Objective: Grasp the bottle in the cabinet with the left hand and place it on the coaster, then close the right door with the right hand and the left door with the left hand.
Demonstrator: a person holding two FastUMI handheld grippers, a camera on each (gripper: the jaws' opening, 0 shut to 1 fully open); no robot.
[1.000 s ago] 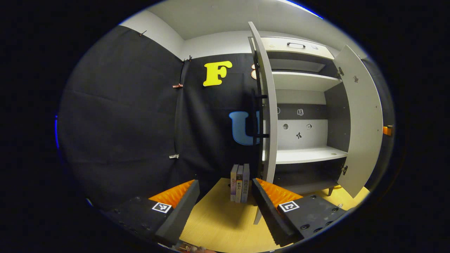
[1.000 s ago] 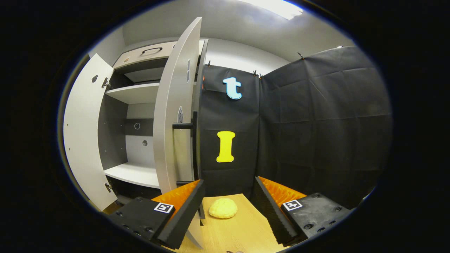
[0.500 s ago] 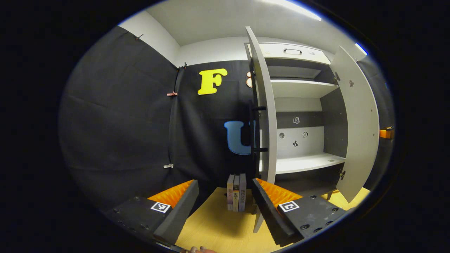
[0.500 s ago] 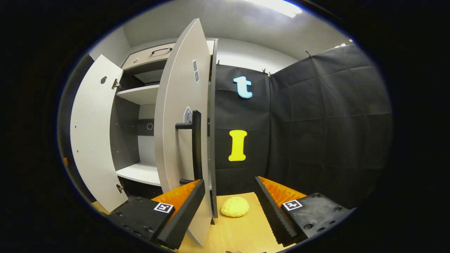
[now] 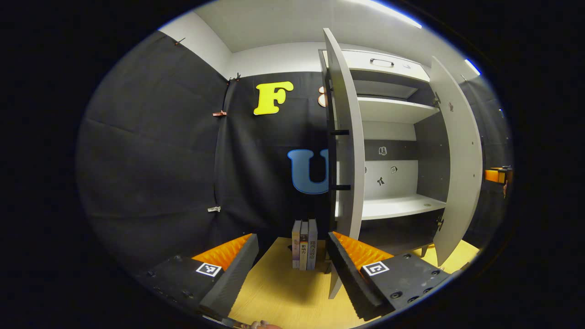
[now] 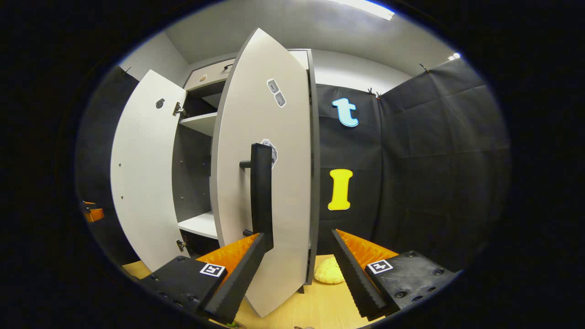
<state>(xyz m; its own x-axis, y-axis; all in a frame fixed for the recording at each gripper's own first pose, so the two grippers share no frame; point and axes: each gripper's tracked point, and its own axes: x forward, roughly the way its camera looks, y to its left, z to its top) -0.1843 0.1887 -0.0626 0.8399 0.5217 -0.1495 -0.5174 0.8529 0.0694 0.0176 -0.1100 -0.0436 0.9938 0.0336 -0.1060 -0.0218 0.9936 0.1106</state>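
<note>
In the left gripper view, your left hand-held gripper [image 5: 292, 269] was released, its jaws spread wide with nothing between them. Just ahead of its right finger stood the tall pale-grey left cabinet door [image 5: 349, 151], edge-on to you and upright, its long axis vertical, with its black bar handle [image 5: 332, 160] on the side toward the wall. Beyond it the white cabinet shelves [image 5: 393, 208] carried no bottle that I could see, so the bottle step looked finished, though bottle and coaster lay outside what I could check. Three upright books [image 5: 305, 244] stood on the light wooden table [image 5: 283, 292] straight ahead.

In the right gripper view, your right hand-held gripper [image 6: 299, 274] was likewise released and gripping nothing. The pale-grey right cabinet door [image 6: 269, 183] stood directly ahead, part-swung, its vertical black handle [image 6: 261, 196] just above the left finger. A yellow bun-shaped thing [image 6: 330, 274] lay beyond. Both doors were not yet shut.
</note>
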